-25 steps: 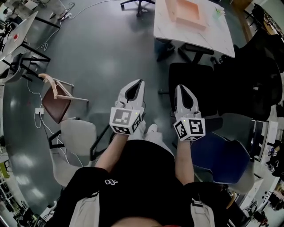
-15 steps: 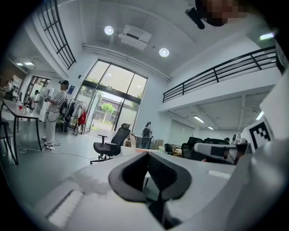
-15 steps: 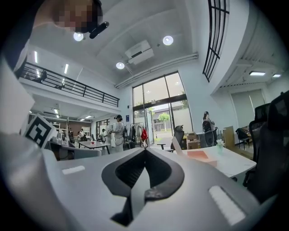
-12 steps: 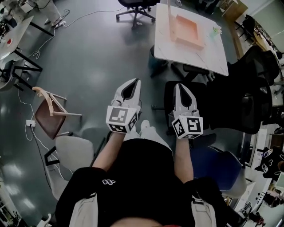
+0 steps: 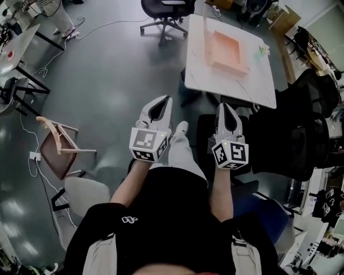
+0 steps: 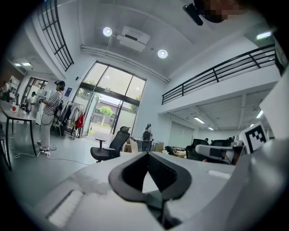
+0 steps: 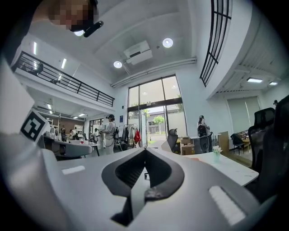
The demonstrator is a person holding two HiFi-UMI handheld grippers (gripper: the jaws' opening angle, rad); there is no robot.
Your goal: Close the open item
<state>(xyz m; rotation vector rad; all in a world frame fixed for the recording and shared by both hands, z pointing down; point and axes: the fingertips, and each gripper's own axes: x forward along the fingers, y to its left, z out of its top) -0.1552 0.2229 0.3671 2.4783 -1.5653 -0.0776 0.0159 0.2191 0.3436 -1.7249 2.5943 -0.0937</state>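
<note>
An open salmon-pink box [image 5: 226, 51] lies on a white table [image 5: 215, 83] ahead, its lid [image 5: 206, 35] standing upright along its left side. Both grippers are held in front of the person's body, well short of the table. My left gripper [image 5: 168, 99] is shut with nothing in it; in the left gripper view its jaws [image 6: 146, 154] meet at the tip. My right gripper [image 5: 223, 106] is also shut and empty, pointing at the table's near edge. In the right gripper view [image 7: 145, 150] the table [image 7: 226, 164] shows at the right with a small vase [image 7: 216, 152].
Black office chairs [image 5: 279, 139] stand between me and the table on the right, another [image 5: 166, 8] beyond its far left corner. A wooden chair [image 5: 56, 145] and a floor cable [image 5: 32, 107] lie to the left. A blue seat [image 5: 263, 209] is at lower right.
The table and box have slid down and nearer in the head view as the person walks towards them. Both grippers stay shut and keep their place before the body.
</note>
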